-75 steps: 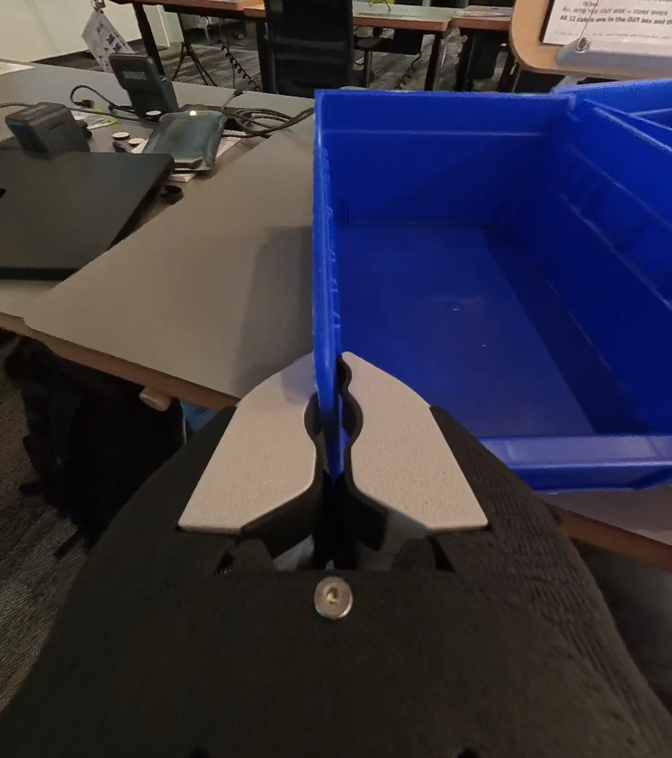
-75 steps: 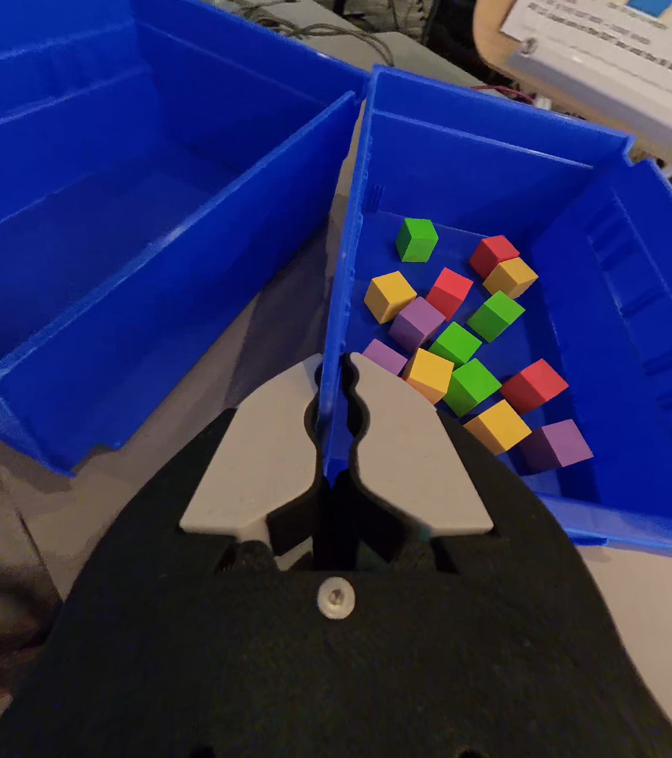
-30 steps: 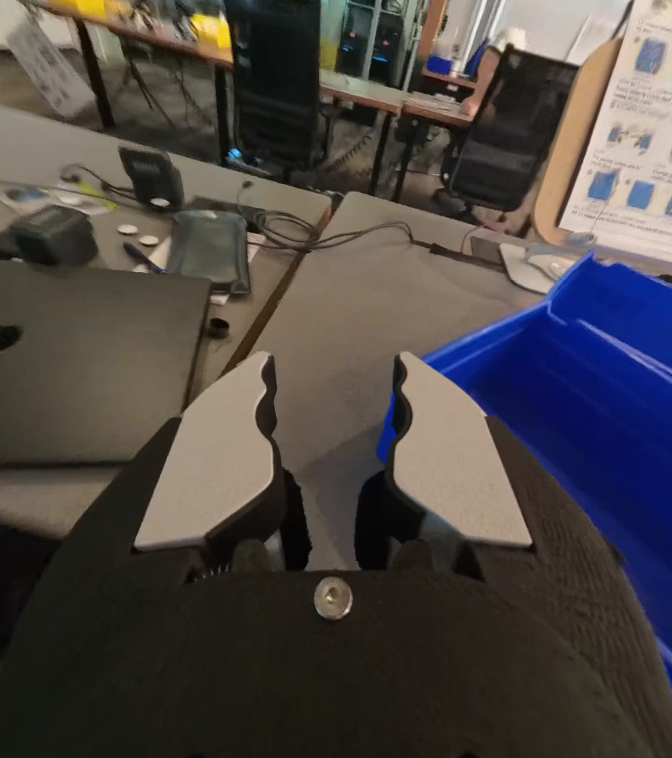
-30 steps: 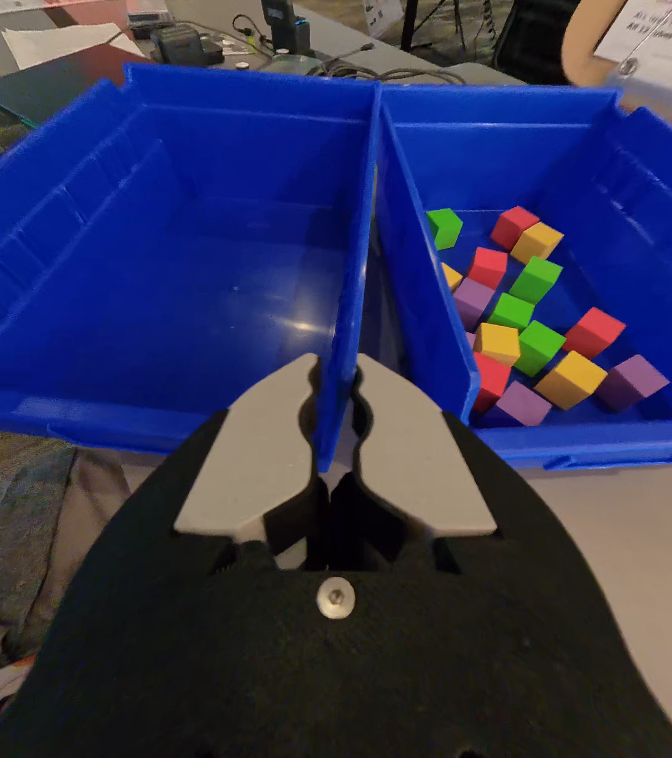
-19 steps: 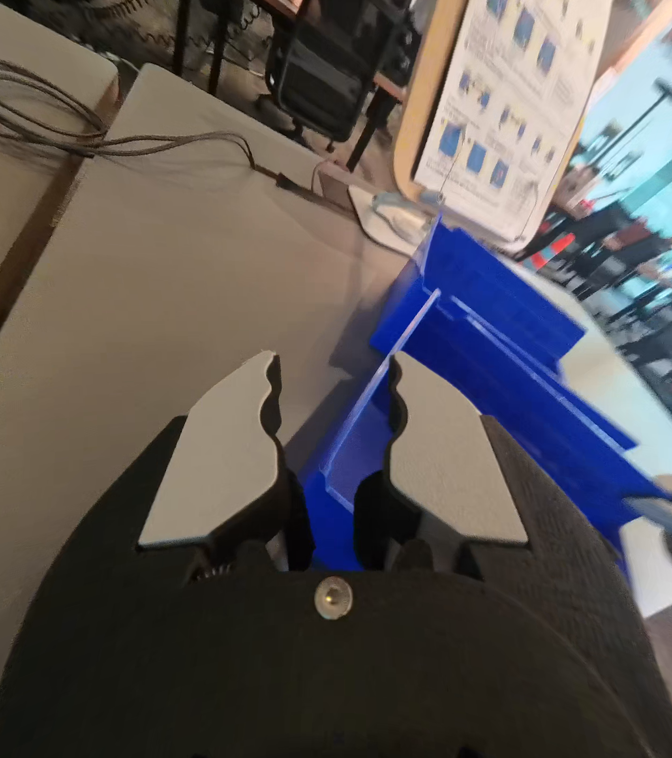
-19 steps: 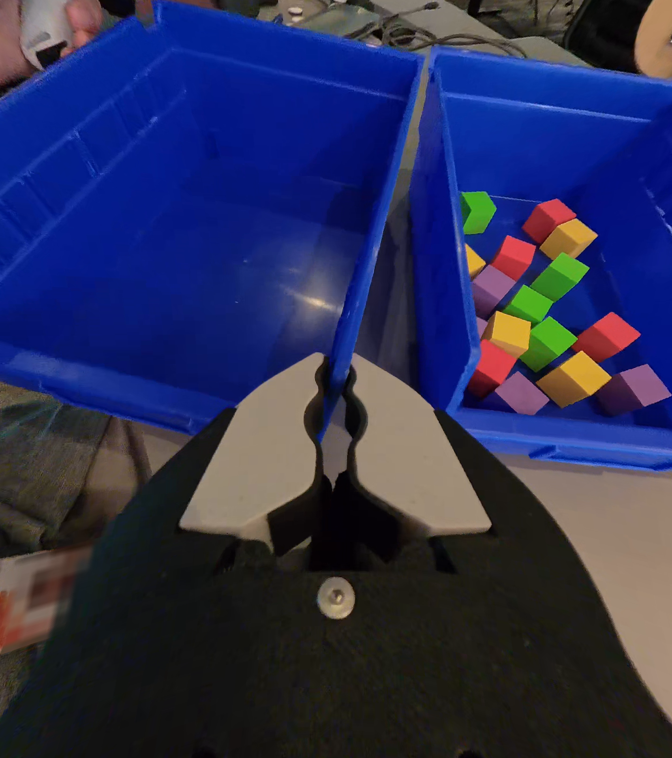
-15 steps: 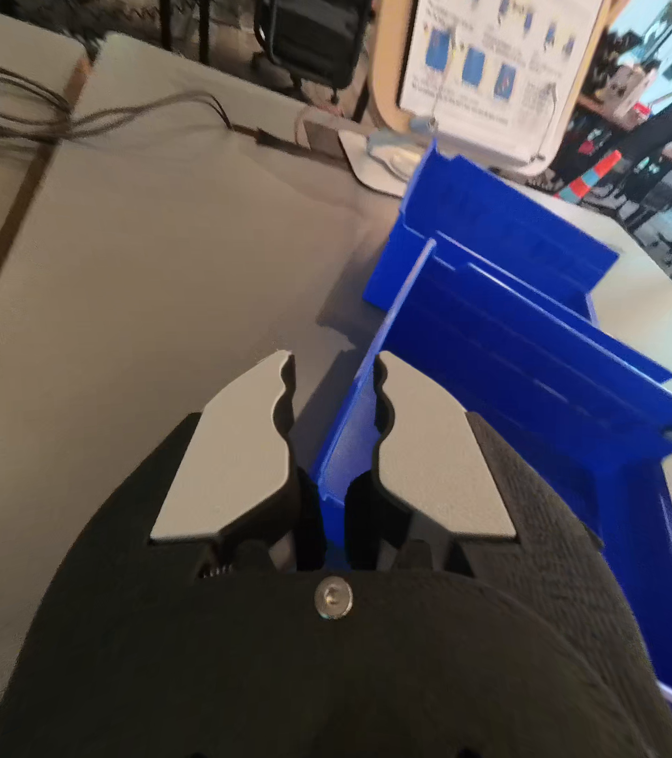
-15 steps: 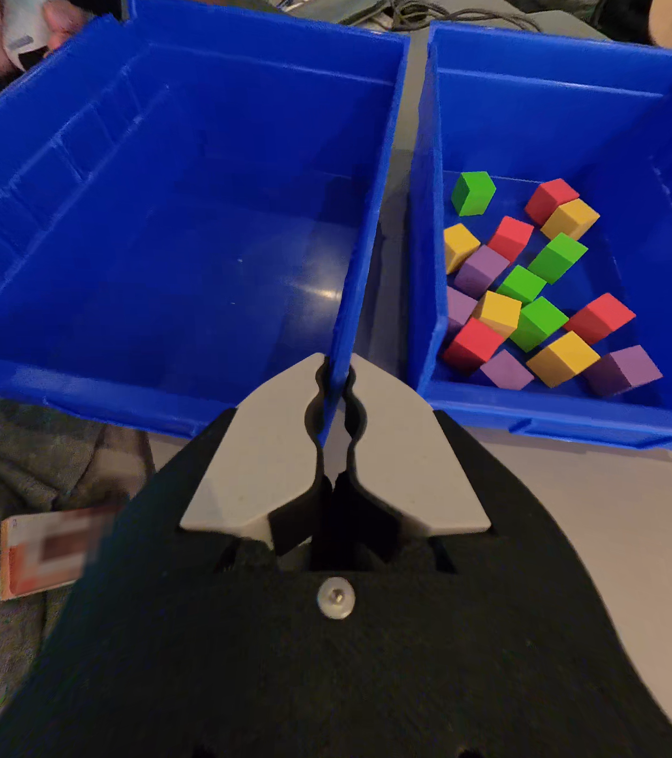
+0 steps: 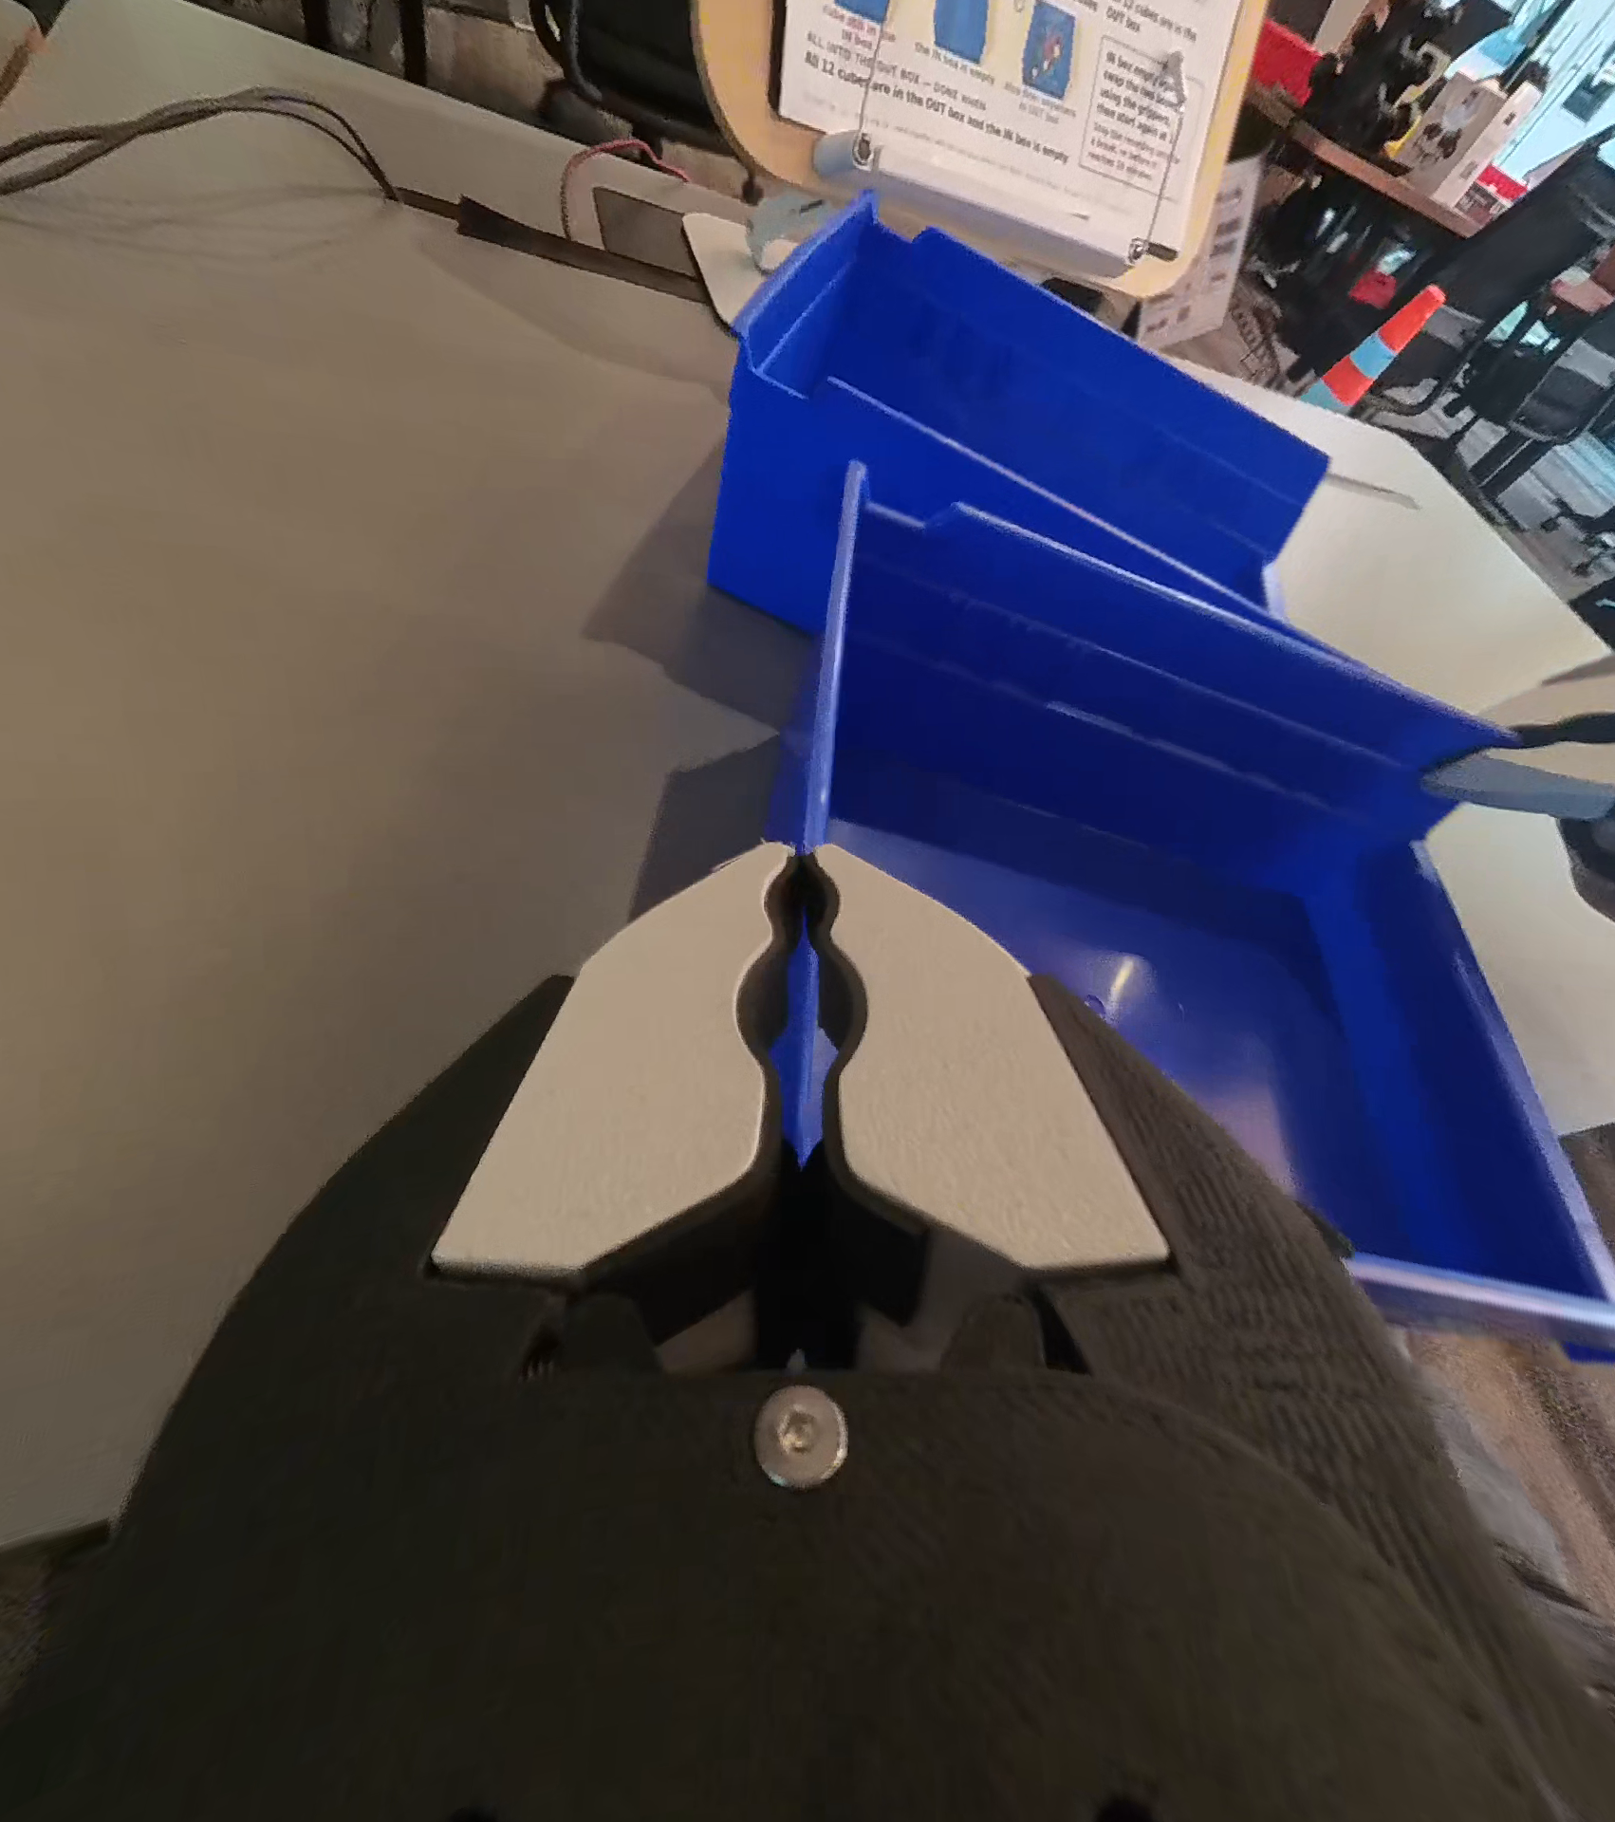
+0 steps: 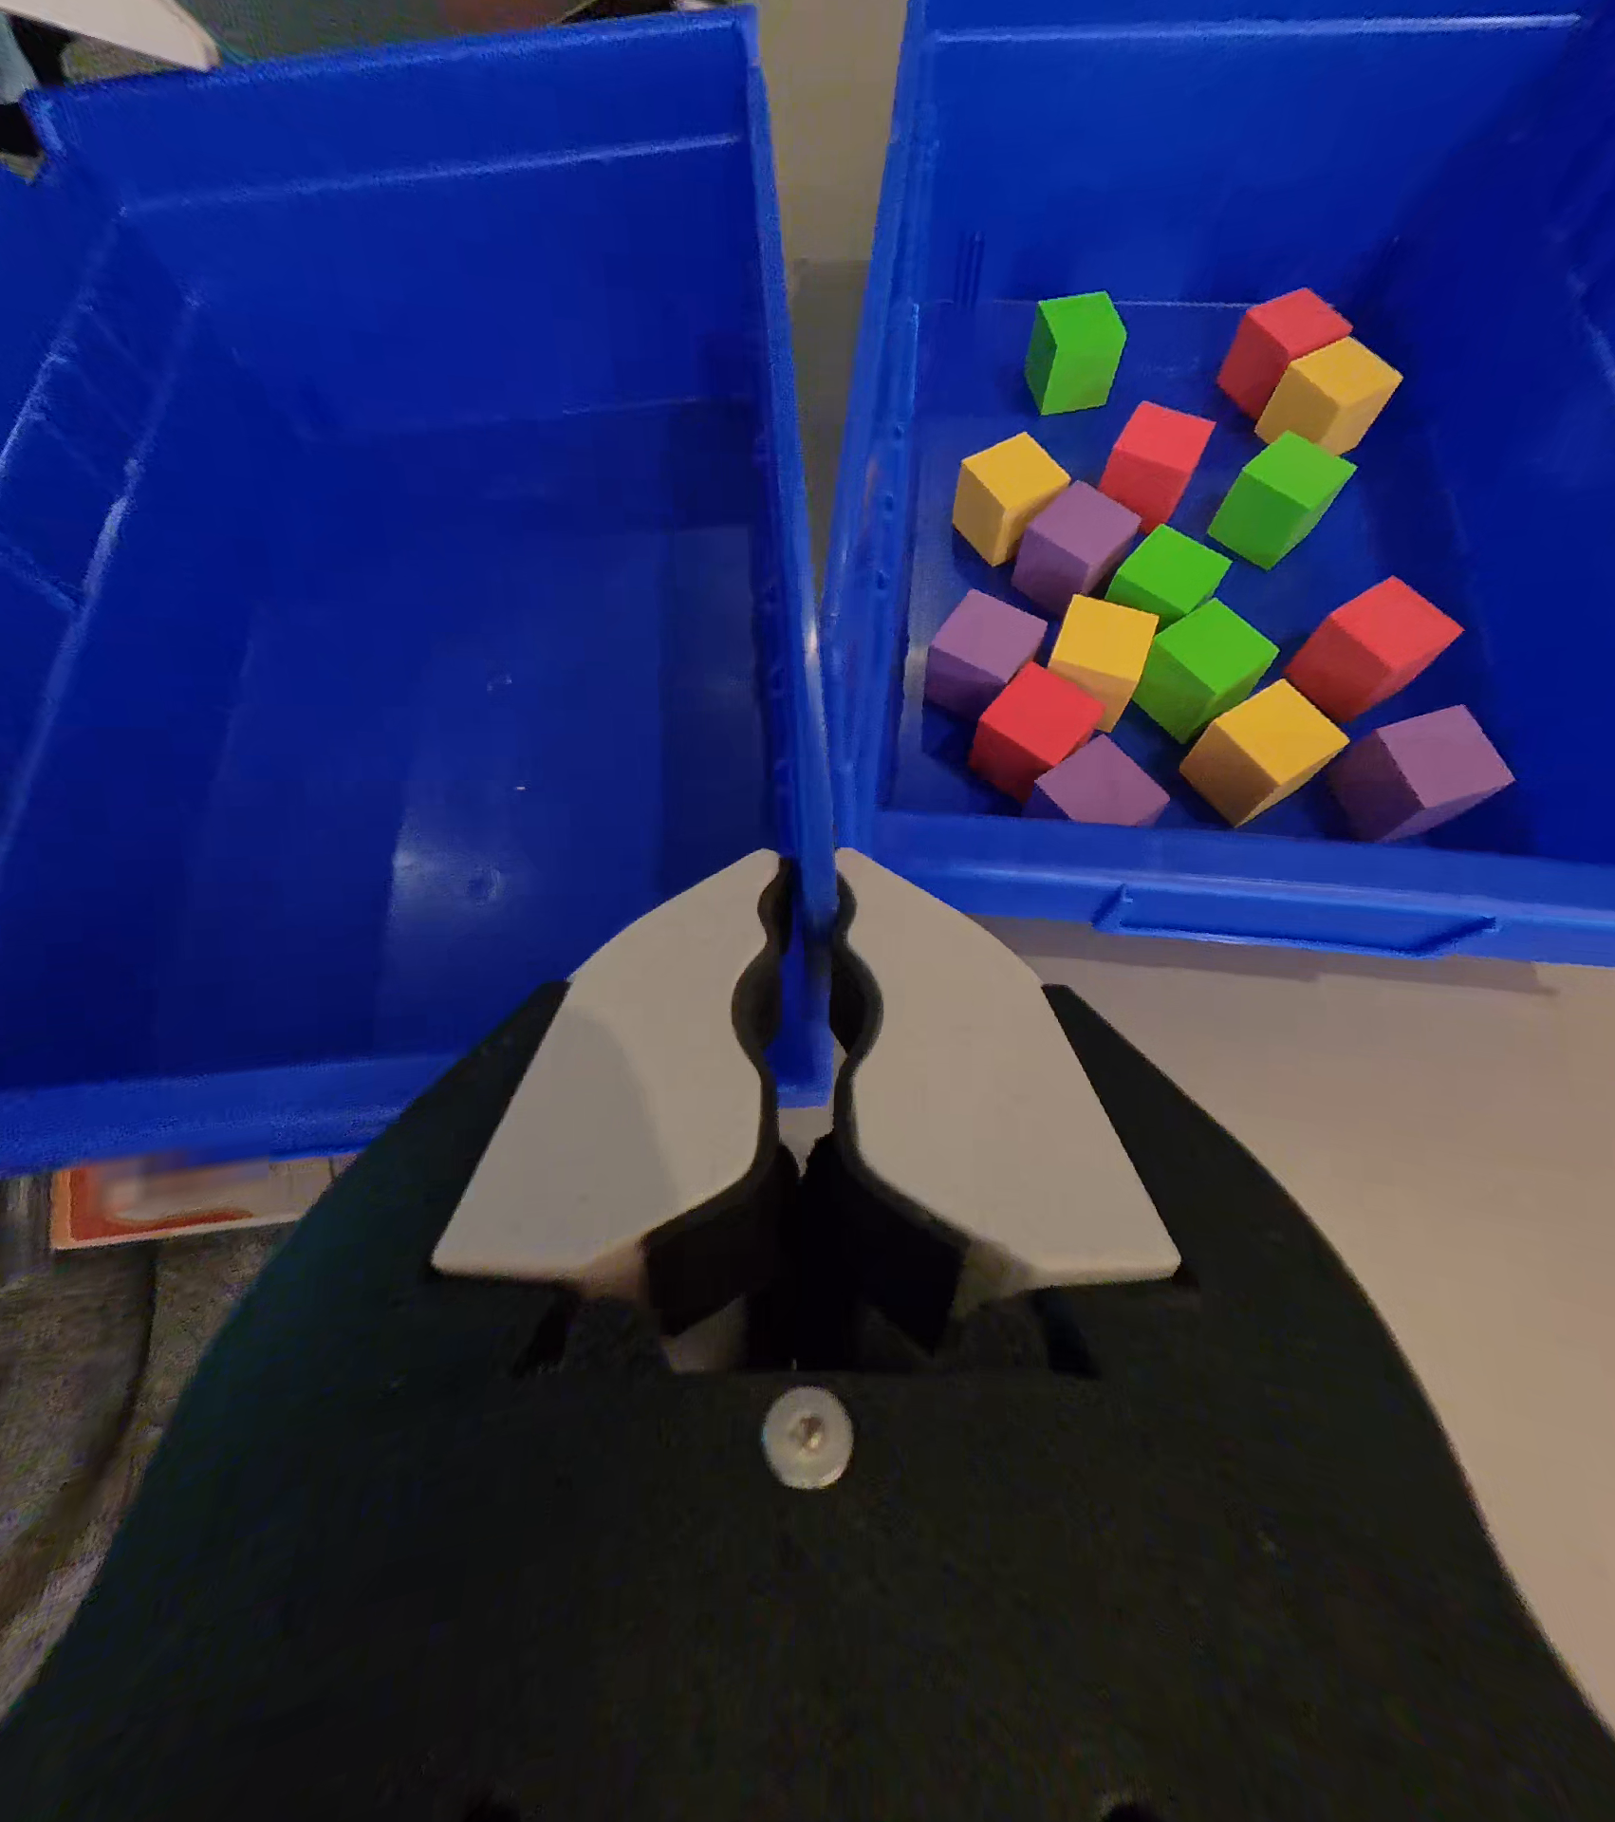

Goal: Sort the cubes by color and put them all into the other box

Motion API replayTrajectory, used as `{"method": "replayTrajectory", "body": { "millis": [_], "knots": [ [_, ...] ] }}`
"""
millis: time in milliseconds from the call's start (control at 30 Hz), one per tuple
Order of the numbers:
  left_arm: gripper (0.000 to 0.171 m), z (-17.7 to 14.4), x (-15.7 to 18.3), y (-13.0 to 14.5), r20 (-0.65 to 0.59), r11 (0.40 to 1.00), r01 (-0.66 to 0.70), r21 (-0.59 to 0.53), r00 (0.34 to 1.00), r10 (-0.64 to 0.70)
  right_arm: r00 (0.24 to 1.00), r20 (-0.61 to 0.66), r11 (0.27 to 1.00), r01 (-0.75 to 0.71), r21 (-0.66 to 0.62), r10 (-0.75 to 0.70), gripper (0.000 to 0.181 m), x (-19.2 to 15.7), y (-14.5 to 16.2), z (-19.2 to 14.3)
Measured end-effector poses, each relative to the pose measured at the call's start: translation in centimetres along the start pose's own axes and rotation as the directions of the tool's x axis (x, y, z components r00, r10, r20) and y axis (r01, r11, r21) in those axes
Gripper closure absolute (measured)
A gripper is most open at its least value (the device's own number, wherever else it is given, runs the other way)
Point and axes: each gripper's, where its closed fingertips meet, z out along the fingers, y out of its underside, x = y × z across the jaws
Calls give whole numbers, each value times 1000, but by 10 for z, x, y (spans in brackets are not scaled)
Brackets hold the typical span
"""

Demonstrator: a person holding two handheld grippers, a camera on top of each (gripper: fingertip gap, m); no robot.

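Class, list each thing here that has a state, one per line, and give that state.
left gripper: shut on the empty bin's wall.
right gripper: shut on the opposite wall.
empty bin: empty, held from both sides.
second bin: holds the coloured cubes, on the table.

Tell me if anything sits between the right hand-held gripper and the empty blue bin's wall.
Nothing visible does. The right hand-held gripper is shut directly on the right wall of the empty blue bin, near its front corner. The left hand-held gripper grips the other side wall.
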Motion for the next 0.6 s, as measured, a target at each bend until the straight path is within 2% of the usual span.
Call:
{"method": "replayTrajectory", "body": {
  "millis": [167, 367, 467, 500, 600],
  "knots": [
    [171, -5, 29, 13, -51, 1000, 2, -1, 999, -2, 1000, 16, 999, 10, -38, -10, 175, 17, 7, -13],
    [170, 9, 61, 18, -142, 999, -9, -32, 990, 4, 998, -36, 997, -44, -64, 42, 171, 43, 21, -33],
    [164, 10, 61, -3, -181, 1000, -3, 1, 983, 3, 998, -51, 997, -44, -69, 41, 169, 42, 25, -39],
    [161, 11, 57, -15, -172, 999, -30, 20, 985, 33, 998, -59, 997, -37, -63, 33, 164, 42, 25, -41],
    [133, 32, 28, -61, -50, 979, -187, 77, 980, 191, 997, -67, 999, -36, -37, 33, 160, 41, 24, -47]
  ]
}}
